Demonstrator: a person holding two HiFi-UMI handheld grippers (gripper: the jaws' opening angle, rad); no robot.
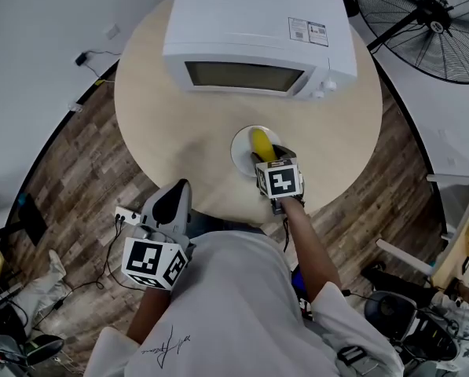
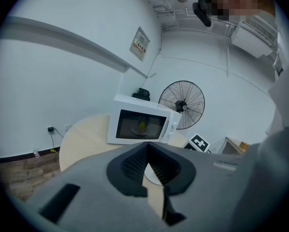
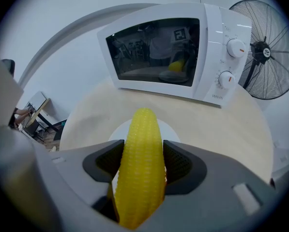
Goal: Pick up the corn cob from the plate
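**Item 1: corn cob** [image 3: 142, 163]. Yellow, whole. Sits between the jaws of the right gripper [image 3: 143, 161]. Long axis runs fwd along the gripper's own line, so the tip points away from the jaws twd the microwave [image 3: 168, 52]. The near end is tucked back under the gripper body. From the head view the cob [image 1: 260, 144] is over the white plate [image 1: 240, 154], just ahead of the marker cube. Can't tell if it rests on the plate or is already clear of it.

**Item 2: right gripper** [image 1: 269, 154]. Jaws closed onto the cob, one ribbed pad on each flank, crosswise to the long axis. Grip is approx mid-length and looks square, not skewed. White plate [image 3: 119, 131] shows below and to both sides of the cob.

**Item 3: left gripper** [image 1: 171, 203]. Held back at the person's side, off the table [image 1: 163, 116] edge and well apart from the plate. Jaw tips meet, nothing between them [image 2: 148, 161]. Not the nearer one and prob. not needed.

**Note on the move.** Grasp looks made, so the remaining step is likely a straight lift up off the plate. The cob overhangs fwd of the pads, so the tip may droop if the hold is light.
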